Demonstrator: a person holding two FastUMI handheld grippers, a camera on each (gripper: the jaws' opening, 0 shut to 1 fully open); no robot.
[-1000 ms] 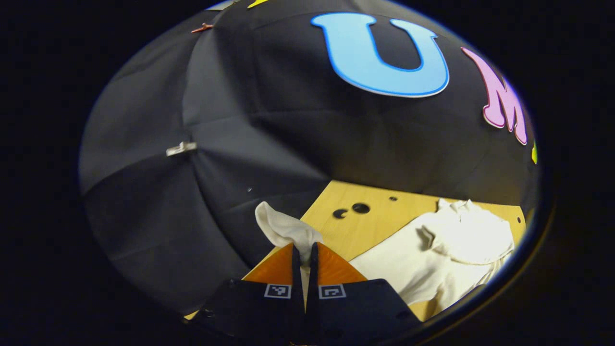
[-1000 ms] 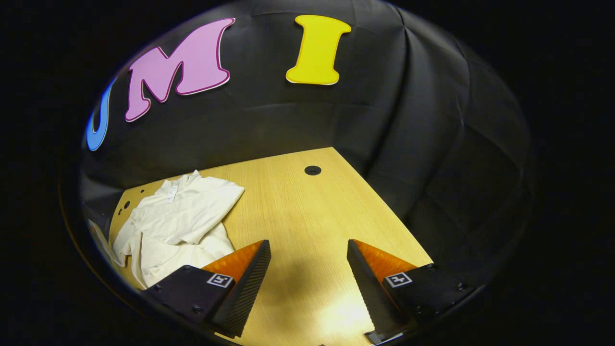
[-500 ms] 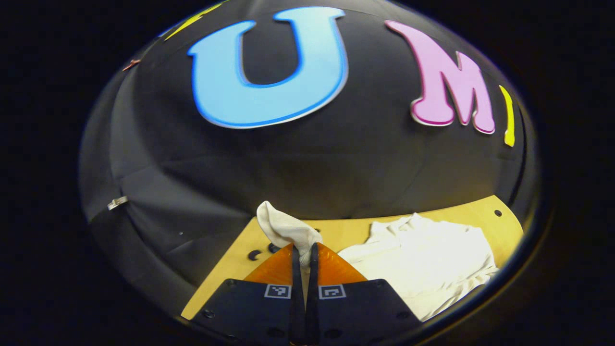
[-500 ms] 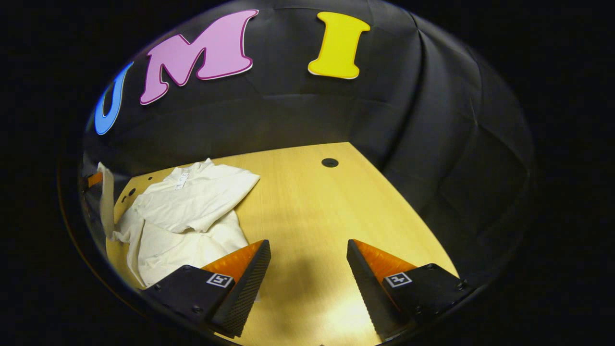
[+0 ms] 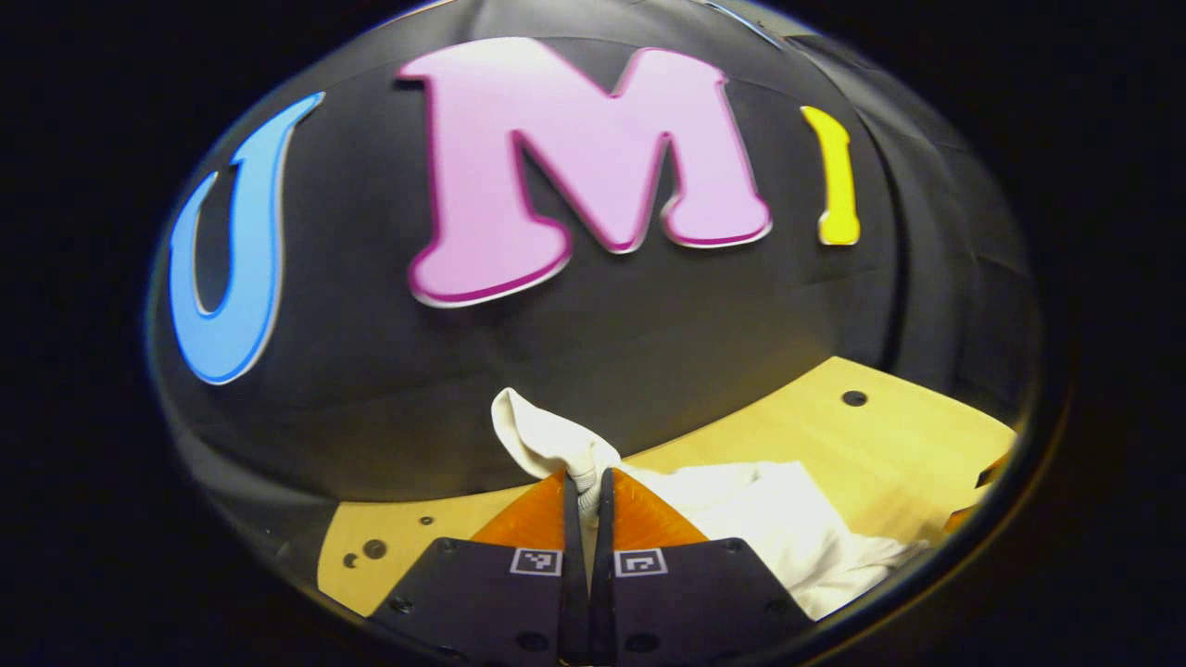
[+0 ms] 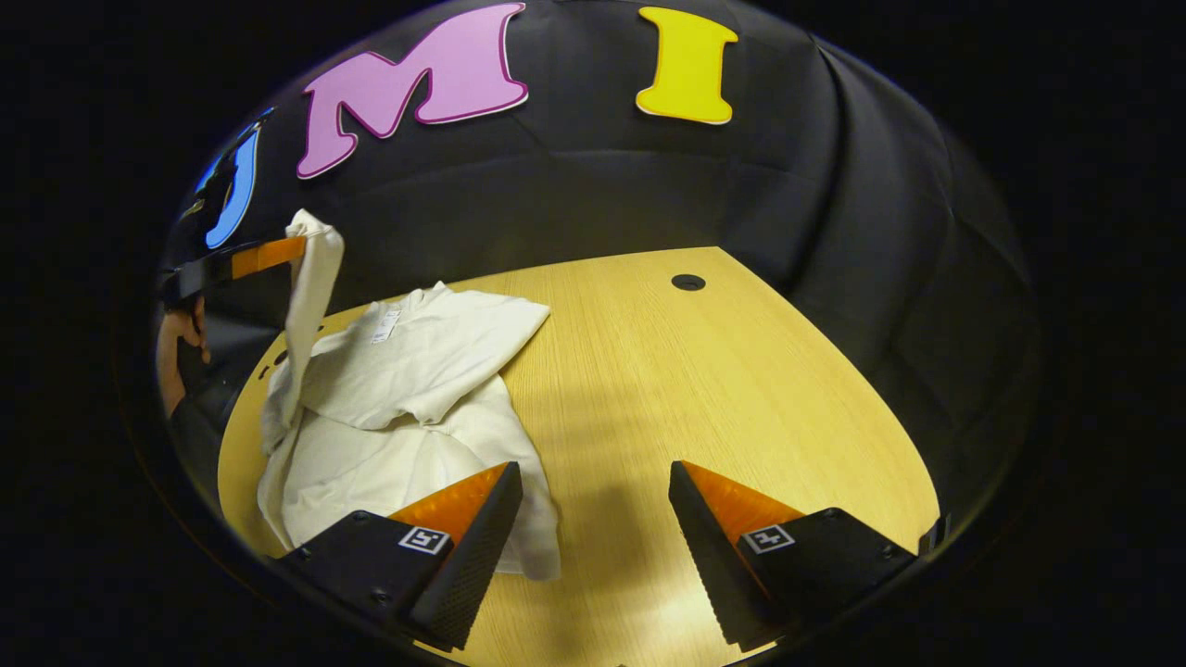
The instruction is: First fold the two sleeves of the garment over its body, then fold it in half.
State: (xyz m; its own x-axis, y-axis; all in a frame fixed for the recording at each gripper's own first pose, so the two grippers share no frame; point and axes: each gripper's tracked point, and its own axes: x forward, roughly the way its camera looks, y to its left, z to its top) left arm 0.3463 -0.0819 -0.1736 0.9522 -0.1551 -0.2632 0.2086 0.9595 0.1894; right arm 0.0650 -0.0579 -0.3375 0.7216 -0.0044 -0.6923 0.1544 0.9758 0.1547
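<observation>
In the left gripper view the left claw [image 5: 586,496] is clamped tight on the cuff end of a cream-white fabric sleeve [image 5: 547,443], whose tip flops over above the fingertips. Over the last second this view has swung from the left side of the booth round toward its back and right, so the pale wooden worktop [image 5: 871,435] and the rumpled cream-white long-sleeved garment [image 5: 788,528] now lie straight beyond the claw instead of off to the right; I judge the sleeve is being carried in over the body, the first fold half done. In the right gripper view the right claw [image 6: 596,505] hangs wide apart over bare worktop [image 6: 704,389], gripping nothing, with its left finger just overlapping the garment's near hem. Farther off there, the garment [image 6: 408,398] lies at the left of the worktop, the other sleeve apparently already across its chest, though the creases make that hard to confirm. Farthest left, the left claw [image 6: 278,252] has risen into sight with the sleeve [image 6: 310,306] hanging from it as a long upright strip, and a hand [image 6: 176,343] shows below it, cut off by the edge. Hidden are the garment's left edge and, in the left view, whatever cloth lies beneath the claw's body.
</observation>
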